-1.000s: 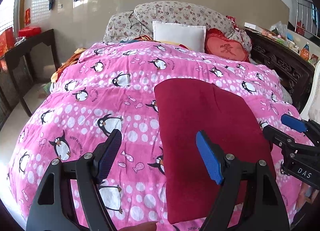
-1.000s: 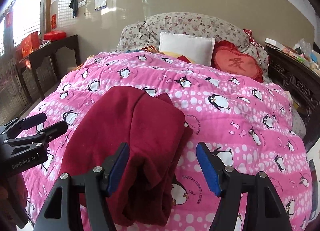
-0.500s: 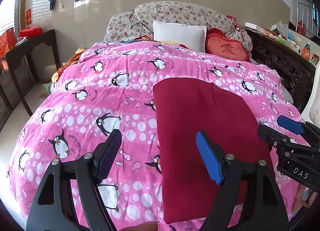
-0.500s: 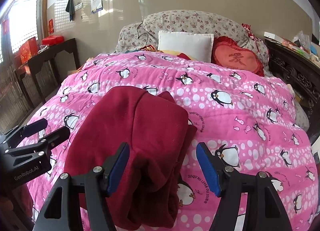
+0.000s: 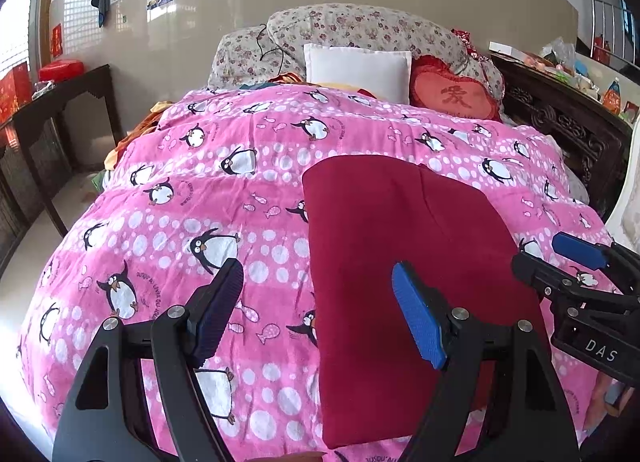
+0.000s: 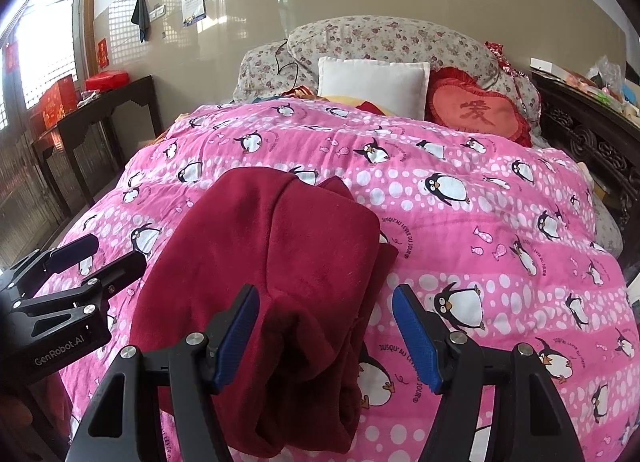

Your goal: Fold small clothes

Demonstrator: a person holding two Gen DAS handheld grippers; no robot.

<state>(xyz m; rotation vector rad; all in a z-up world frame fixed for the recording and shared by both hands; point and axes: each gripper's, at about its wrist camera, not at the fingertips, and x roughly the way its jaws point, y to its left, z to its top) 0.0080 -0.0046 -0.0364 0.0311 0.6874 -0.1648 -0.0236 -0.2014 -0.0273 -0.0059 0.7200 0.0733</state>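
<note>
A dark red fleece garment [image 5: 404, 246] lies folded lengthwise on the pink penguin quilt [image 5: 200, 198], near the bed's foot. In the right wrist view the garment [image 6: 276, 262] shows a thick rumpled near end. My left gripper [image 5: 318, 316] is open and empty, above the garment's left edge. My right gripper [image 6: 326, 332] is open and empty, above the garment's near right corner. Each gripper shows in the other's view: the right one [image 5: 560, 266] at the garment's right side, the left one [image 6: 96, 258] at its left side.
A white pillow [image 5: 358, 70], a red heart cushion [image 5: 456, 96] and floral pillows lie at the head of the bed. A dark wooden side table [image 5: 60, 102] stands left. A carved dark wooden frame [image 5: 568, 130] with clutter runs along the right.
Both grippers have pulled back a little toward the foot of the bed and risen slightly. Both stay open. The garment has not moved.
</note>
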